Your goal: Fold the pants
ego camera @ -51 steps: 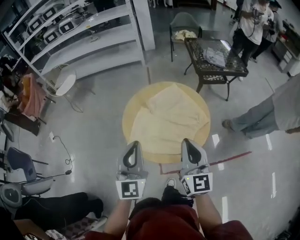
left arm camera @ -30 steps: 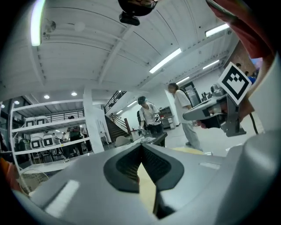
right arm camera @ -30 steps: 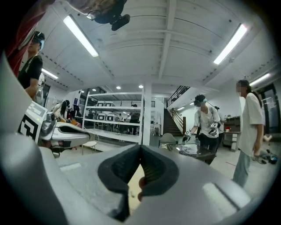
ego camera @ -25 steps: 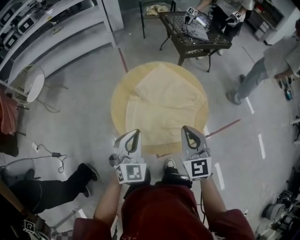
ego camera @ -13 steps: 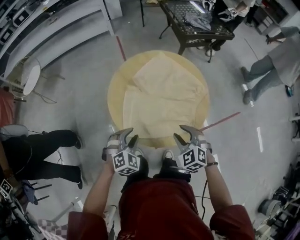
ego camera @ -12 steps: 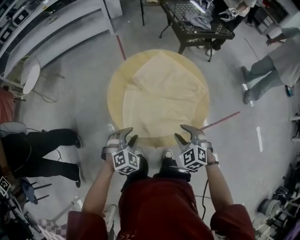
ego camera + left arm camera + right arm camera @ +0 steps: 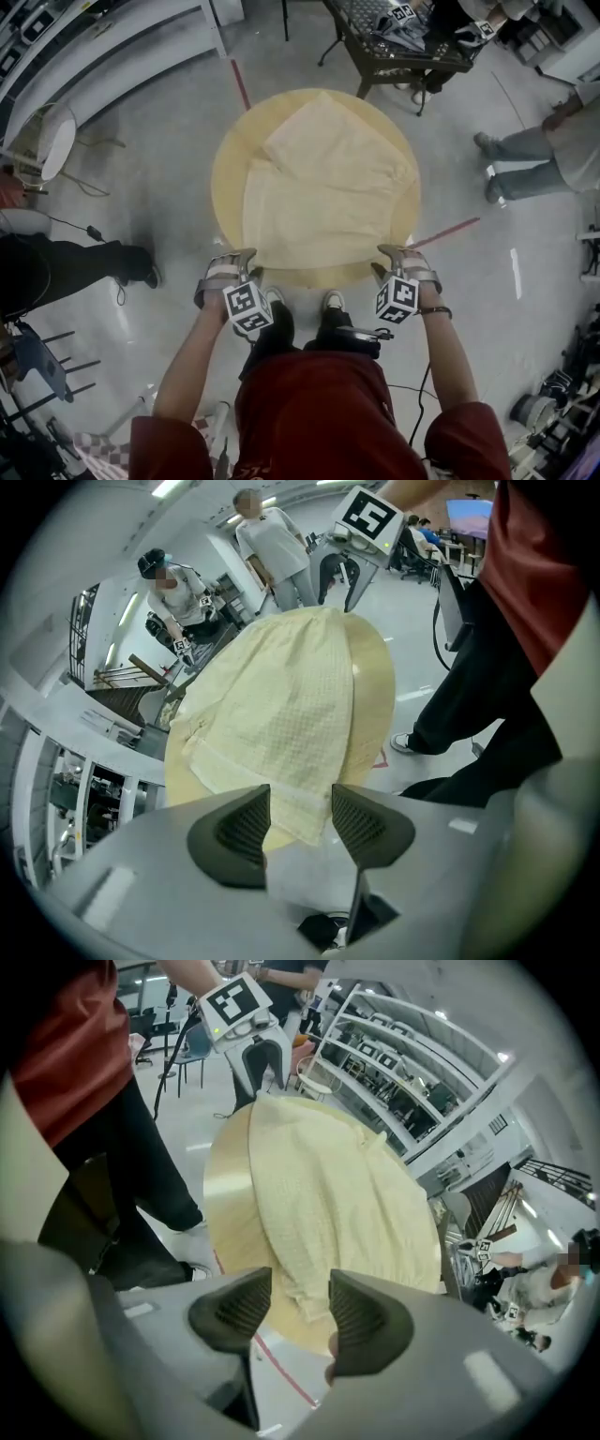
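Observation:
Pale yellow pants [image 7: 323, 183] lie spread flat on a round yellow table [image 7: 225, 178]. My left gripper [image 7: 231, 266] hangs at the table's near left rim, tipped downward and open. Its jaws have just been opening. In the left gripper view the pants' near corner [image 7: 302, 825] shows in the gap of the left gripper [image 7: 300, 823], beyond the pads and not pressed. My right gripper [image 7: 397, 262] stands open at the near right rim, its jaws also just opened. The right gripper [image 7: 298, 1311] frames the pants' other near corner [image 7: 305, 1302], which lies loose on the table [image 7: 225, 1194].
A dark metal table [image 7: 403, 47] with people at it stands behind the round table. A person's legs [image 7: 525, 159] are at the right, and another person's dark legs [image 7: 66, 267] at the left. White shelving [image 7: 112, 47] fills the back left. Red tape [image 7: 441, 234] marks the floor.
Both grippers have dropped from above the table to its near rim and tipped downward. Their jaws went from shut to open. Nothing has been taken hold of.

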`<action>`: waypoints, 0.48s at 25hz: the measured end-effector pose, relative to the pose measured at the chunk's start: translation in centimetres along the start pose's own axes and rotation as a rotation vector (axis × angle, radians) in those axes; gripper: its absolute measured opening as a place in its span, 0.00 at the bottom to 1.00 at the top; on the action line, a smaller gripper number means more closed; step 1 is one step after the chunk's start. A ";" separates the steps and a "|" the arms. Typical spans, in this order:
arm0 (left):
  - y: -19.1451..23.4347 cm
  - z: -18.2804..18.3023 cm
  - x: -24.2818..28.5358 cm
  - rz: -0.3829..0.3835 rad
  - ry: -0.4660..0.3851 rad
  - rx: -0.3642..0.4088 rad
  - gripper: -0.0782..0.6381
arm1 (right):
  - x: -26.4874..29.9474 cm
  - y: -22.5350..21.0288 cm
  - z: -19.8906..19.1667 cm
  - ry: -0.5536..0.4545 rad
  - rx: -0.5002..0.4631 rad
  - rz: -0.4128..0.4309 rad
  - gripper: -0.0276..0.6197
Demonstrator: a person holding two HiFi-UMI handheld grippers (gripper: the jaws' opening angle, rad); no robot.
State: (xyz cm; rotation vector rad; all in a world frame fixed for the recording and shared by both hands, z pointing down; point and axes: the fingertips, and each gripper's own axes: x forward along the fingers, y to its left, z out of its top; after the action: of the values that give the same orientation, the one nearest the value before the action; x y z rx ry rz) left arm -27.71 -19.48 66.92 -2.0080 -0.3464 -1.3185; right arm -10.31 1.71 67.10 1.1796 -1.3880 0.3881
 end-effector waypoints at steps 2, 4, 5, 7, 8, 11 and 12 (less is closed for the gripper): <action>-0.1 -0.1 0.6 -0.003 0.012 0.009 0.41 | 0.7 0.0 -0.8 0.032 -0.015 0.007 0.34; -0.2 -0.4 1.3 -0.011 0.024 0.012 0.41 | 1.3 -0.2 -1.2 0.051 -0.022 0.010 0.34; -0.3 -0.7 1.6 -0.017 0.032 0.012 0.41 | 1.6 -0.2 -1.1 0.054 -0.022 0.014 0.34; -0.5 -1.1 1.8 -0.035 0.046 0.013 0.41 | 1.9 -0.1 -0.9 0.057 -0.018 0.032 0.34; -0.6 -1.2 1.9 -0.043 0.048 0.016 0.40 | 2.0 0.0 -0.9 0.059 -0.013 0.041 0.34; -1.0 -1.1 1.7 -0.052 0.049 0.037 0.36 | 1.9 0.1 -0.9 0.066 -0.001 0.065 0.33; -1.2 -1.1 1.6 -0.053 0.046 0.046 0.33 | 1.9 0.4 -0.9 0.070 -0.001 0.076 0.30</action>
State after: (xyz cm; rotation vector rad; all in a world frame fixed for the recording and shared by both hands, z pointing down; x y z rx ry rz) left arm -28.44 -19.56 69.10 -1.9388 -0.4078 -1.3755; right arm -9.67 1.84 69.10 1.1050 -1.3749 0.4776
